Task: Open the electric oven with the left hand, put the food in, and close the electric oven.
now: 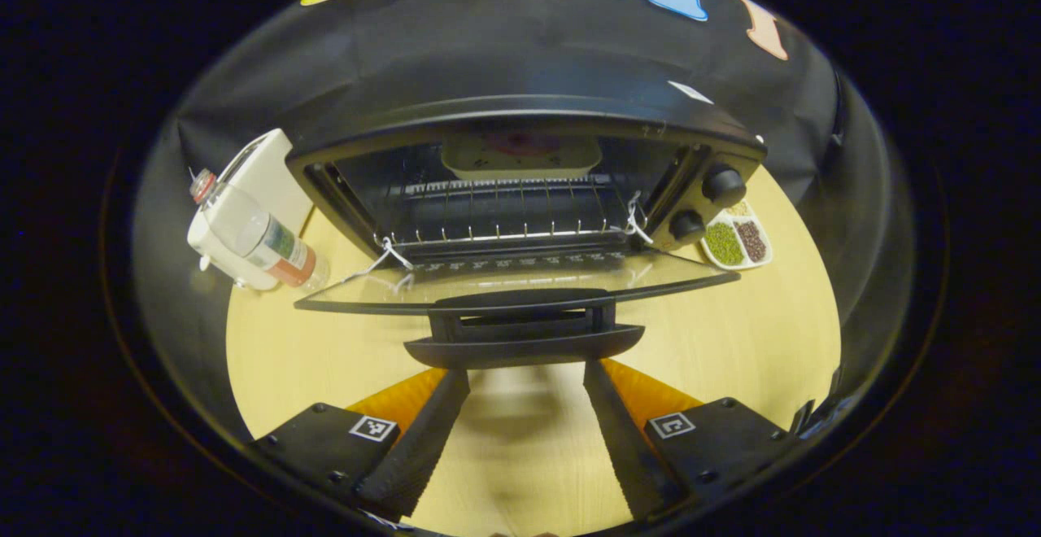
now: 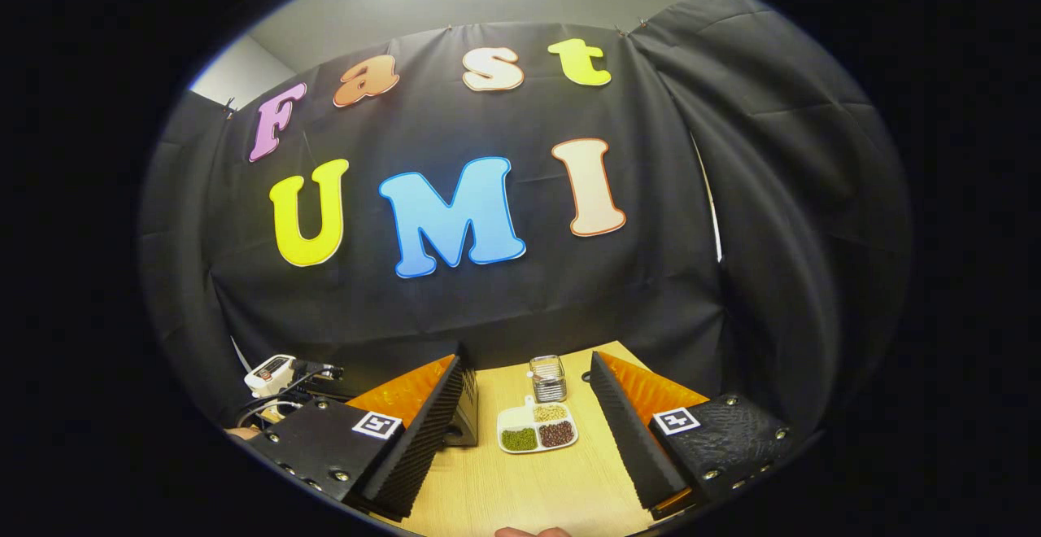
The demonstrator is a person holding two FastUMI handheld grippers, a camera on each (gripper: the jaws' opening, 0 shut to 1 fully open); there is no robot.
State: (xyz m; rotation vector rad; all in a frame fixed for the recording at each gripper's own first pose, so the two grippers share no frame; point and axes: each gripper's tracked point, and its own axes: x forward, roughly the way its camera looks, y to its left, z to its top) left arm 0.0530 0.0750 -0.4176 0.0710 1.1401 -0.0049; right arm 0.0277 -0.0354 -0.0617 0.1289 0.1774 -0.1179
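Observation:
The black electric oven stands open in the left gripper view, its glass door folded down flat toward me. A pale plate of food rests far back on the wire rack. My left gripper is open, its fingertips just short of the door handle and not touching it. In the right gripper view my right gripper is open and holds nothing, raised over the table, with a corner of the oven beside its left finger.
Left of the oven stand a clear bottle and a white appliance. A divided dish of beans lies to its right, below the knobs, with a small glass jar behind. Black cloth walls surround the wooden table.

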